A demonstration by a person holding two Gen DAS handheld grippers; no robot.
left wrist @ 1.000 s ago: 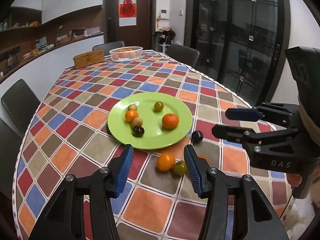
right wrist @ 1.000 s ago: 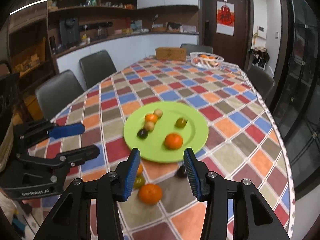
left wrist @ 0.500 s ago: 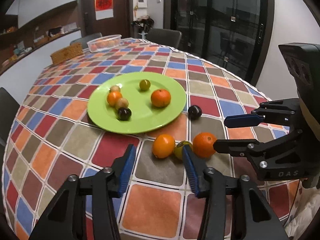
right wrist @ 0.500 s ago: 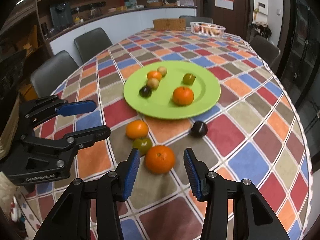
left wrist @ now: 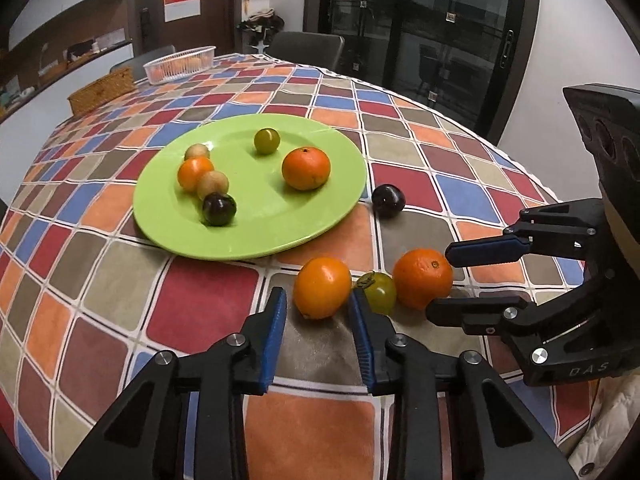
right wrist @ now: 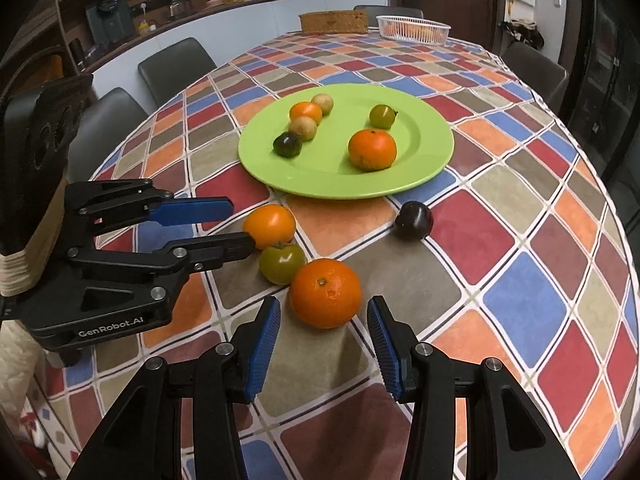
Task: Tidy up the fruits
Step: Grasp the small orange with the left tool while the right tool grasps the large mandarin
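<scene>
Fruit off the plate: four pieces lie on the bench near its front edge, in front of the green plate (left wrist: 248, 236).
Smooth orange fruit (left wrist: 322, 293): leftmost of a row of three, touching the green tomato (left wrist: 378, 293) beside it.
Orange (right wrist: 325, 293): at the right end of that row, right against the green tomato.
Dark plum (right wrist: 414, 220): alone on the cloth, just beside the plate's right rim, apart from the row.
Fruit on the plate: an orange (left wrist: 306, 168), a small green fruit (left wrist: 267, 141), a dark plum (left wrist: 219, 209), two small tan fruits and a small orange one, the last four in a touching line on the left side.
Left tool (left wrist: 318, 308): open, holding nothing, its fingers on either side of the smooth orange fruit's near half.
Right tool (right wrist: 322, 328): wide open, holding nothing, its tips flanking the near side of the orange without touching it.
Bench far end: a white basket (right wrist: 412, 28) and a wicker box (right wrist: 333, 22).
Bench cover: a checked cloth (right wrist: 520, 300).
</scene>
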